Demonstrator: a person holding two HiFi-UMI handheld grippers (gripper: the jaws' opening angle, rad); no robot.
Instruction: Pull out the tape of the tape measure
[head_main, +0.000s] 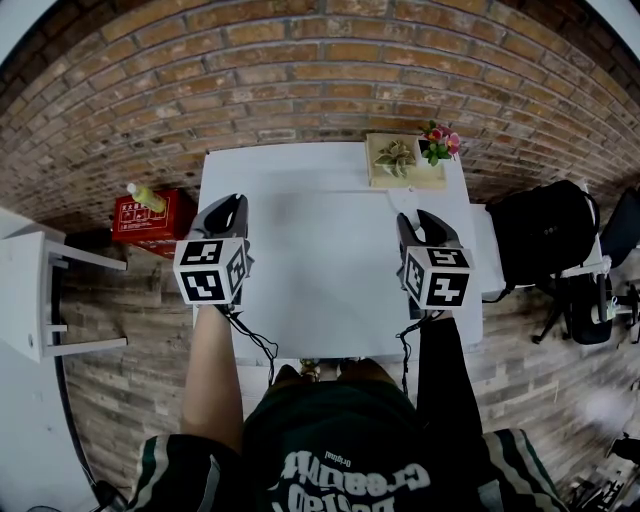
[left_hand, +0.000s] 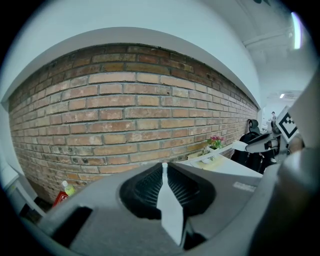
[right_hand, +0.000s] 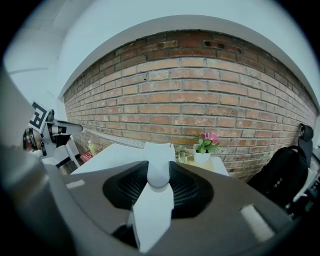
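Observation:
No tape measure shows in any view. Both grippers hover over the near half of the bare white table (head_main: 320, 250). The left gripper (head_main: 228, 208) is above the table's left edge. In its own view the left gripper (left_hand: 164, 167) has its ribbed jaws only a narrow slit apart, with nothing between them. The right gripper (head_main: 425, 225) hangs near the table's right edge. In its own view the right gripper (right_hand: 159, 162) is open wider and is also empty. Each gripper points at the brick wall beyond the table.
A tan tray with succulents (head_main: 400, 160) and a pot of pink flowers (head_main: 438, 143) stand at the table's far right corner. A red box with a bottle (head_main: 150, 215) and a white stand (head_main: 40, 290) are on the floor at left. A black chair (head_main: 545, 235) is at right.

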